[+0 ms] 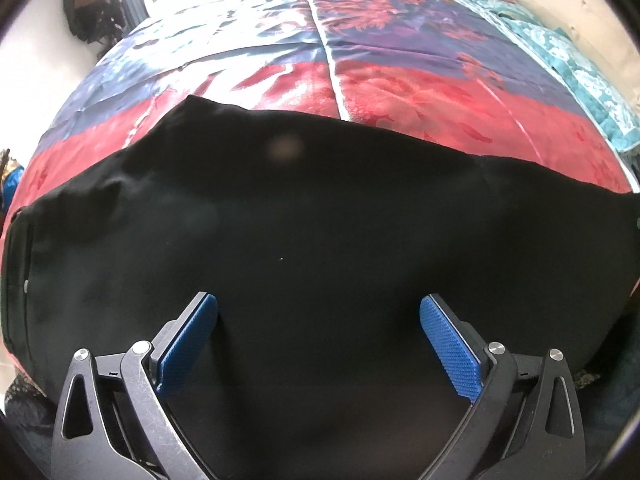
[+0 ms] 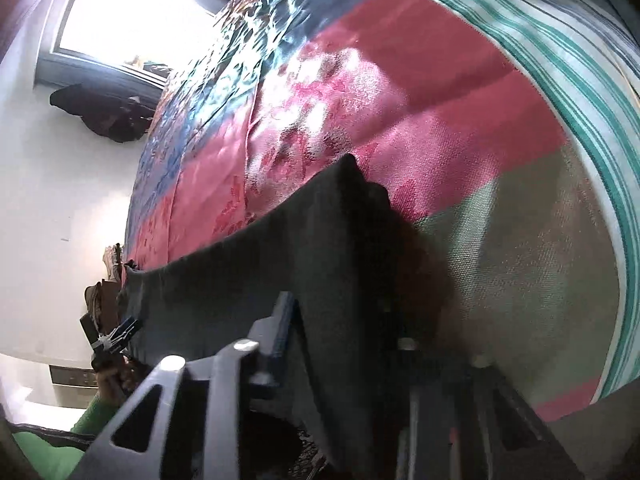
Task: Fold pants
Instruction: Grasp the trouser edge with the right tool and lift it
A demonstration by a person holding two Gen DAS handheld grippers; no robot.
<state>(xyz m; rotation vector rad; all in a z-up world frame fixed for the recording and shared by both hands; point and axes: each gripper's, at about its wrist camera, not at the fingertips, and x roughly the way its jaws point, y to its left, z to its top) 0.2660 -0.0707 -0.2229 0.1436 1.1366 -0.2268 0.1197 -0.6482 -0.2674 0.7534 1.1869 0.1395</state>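
The pants (image 1: 320,220) lie across the near edge of the bedspread (image 1: 400,92), a striped sheet (image 2: 560,60) beyond.

Left gripper (image 1: 319,312): black scissor-link frames, triangular cut-outs, round silver pivot screws, scuffed grey inner bars; blue knurled pads (image 1: 450,350) on black backing plates

Right gripper (image 2: 344,344): same dark frame, triangular cut-out, silver screw heads; blue pad edge-on on near finger, far finger dim, in shadow

Person: green sleeve (image 2: 82,426) at lower left of right wrist view
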